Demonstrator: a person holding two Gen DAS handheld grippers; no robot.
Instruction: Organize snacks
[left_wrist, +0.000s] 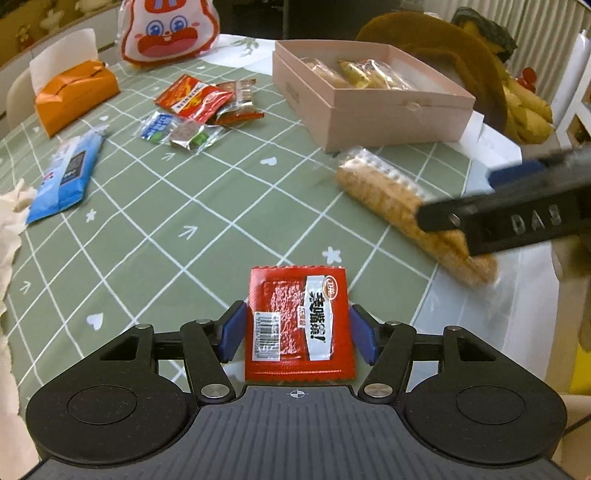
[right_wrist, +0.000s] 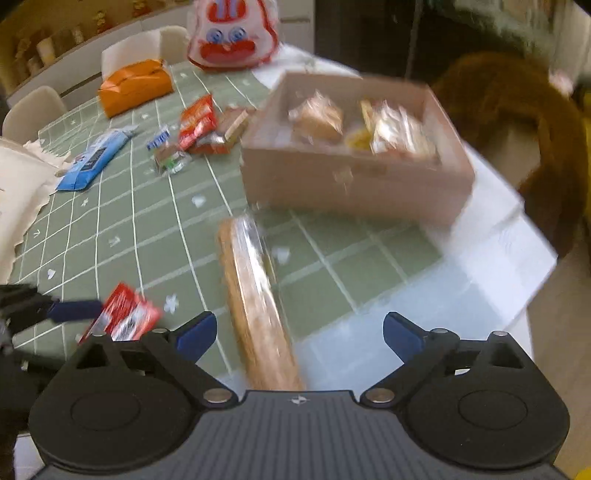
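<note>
A red snack packet (left_wrist: 298, 325) lies flat between the blue pads of my left gripper (left_wrist: 297, 332), which is open around it, pads close to its edges. The packet also shows in the right wrist view (right_wrist: 123, 317). A long wrapped biscuit pack (left_wrist: 402, 206) lies on the green tablecloth. In the right wrist view the biscuit pack (right_wrist: 255, 310) lies between the wide-open fingers of my right gripper (right_wrist: 300, 334), nearer the left pad. The pink box (left_wrist: 369, 107) at the back right holds several wrapped snacks; the right wrist view also shows the box (right_wrist: 354, 177).
A pile of small snack packets (left_wrist: 201, 109), a blue packet (left_wrist: 68, 173), an orange tissue box (left_wrist: 75, 94) and a cartoon bag (left_wrist: 168, 31) sit further back. A brown plush toy (left_wrist: 469, 62) stands behind the box. The table edge runs at the right.
</note>
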